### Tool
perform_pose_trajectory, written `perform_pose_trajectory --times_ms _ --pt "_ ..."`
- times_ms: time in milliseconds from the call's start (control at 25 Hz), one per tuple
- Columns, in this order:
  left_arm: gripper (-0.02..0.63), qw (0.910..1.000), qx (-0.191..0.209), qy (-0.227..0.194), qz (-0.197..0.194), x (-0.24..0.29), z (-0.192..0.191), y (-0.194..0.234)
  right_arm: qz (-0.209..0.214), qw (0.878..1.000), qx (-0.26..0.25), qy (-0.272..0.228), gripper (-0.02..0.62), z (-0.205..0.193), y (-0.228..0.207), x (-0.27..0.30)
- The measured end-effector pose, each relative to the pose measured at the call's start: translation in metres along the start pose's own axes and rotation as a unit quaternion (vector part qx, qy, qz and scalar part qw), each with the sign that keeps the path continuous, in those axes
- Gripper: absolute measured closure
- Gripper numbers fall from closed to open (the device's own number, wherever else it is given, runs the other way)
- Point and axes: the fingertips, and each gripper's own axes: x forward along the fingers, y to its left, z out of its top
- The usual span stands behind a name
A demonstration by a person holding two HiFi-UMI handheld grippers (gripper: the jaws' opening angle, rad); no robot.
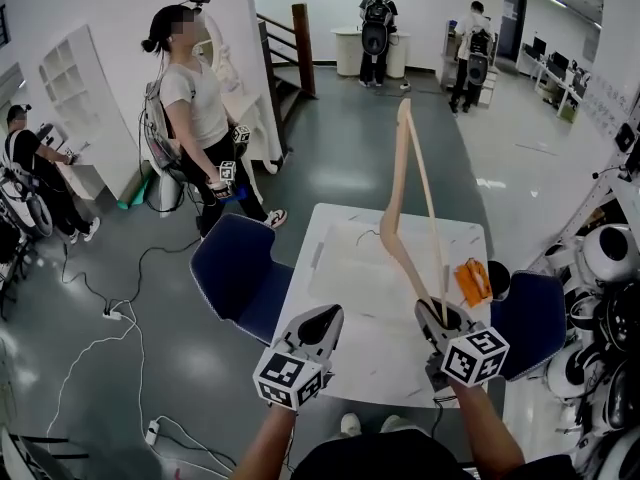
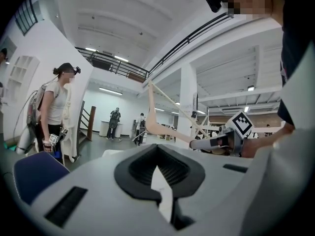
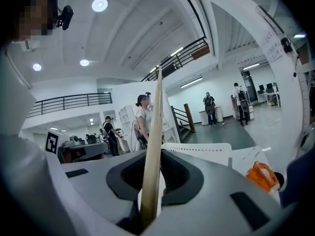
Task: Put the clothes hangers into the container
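With the right gripper point(image 1: 440, 314) clamped on the pale wooden clothes hanger point(image 1: 390, 223), upright over the clear plastic container point(image 1: 322, 253), and the left gripper point(image 1: 322, 318) closed on nothing, lowering the hanger in seems next.

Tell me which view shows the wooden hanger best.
Head view: the whole wooden hanger shows there, held up by one end in the right gripper. The left gripper view shows it side-on but small and far off. The right gripper view shows only an edge-on strip clamped between its fingers.
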Motion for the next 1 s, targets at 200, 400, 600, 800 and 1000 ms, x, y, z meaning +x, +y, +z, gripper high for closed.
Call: perform_pose_trajectory --times_ms 200,400,600,800,1000 --pt "0.602 1.0000 0.001 -0.001 -0.006 0.013 0.001 -0.001 -0.002 1.000 -0.008 0.009 0.534 0.003 -0.009 0.005" --pt "0.601 1.0000 0.000 -0.005 -0.001 0.028 0.002 0.001 0.001 1.000 -0.009 0.016 0.534 0.002 -0.024 0.010" --pt "0.601 1.0000 0.000 -0.007 -0.003 0.046 0.002 -0.003 0.004 1.000 -0.015 0.024 0.534 0.002 -0.039 0.017" --pt "0.602 0.9999 0.001 -0.014 -0.004 0.059 0.005 -0.007 0.015 0.999 -0.014 0.042 0.534 -0.002 -0.052 0.028" --pt "0.601 0.9999 0.002 -0.015 0.004 0.071 0.006 -0.007 0.029 0.997 -0.025 0.071 0.534 -0.011 -0.059 0.039"
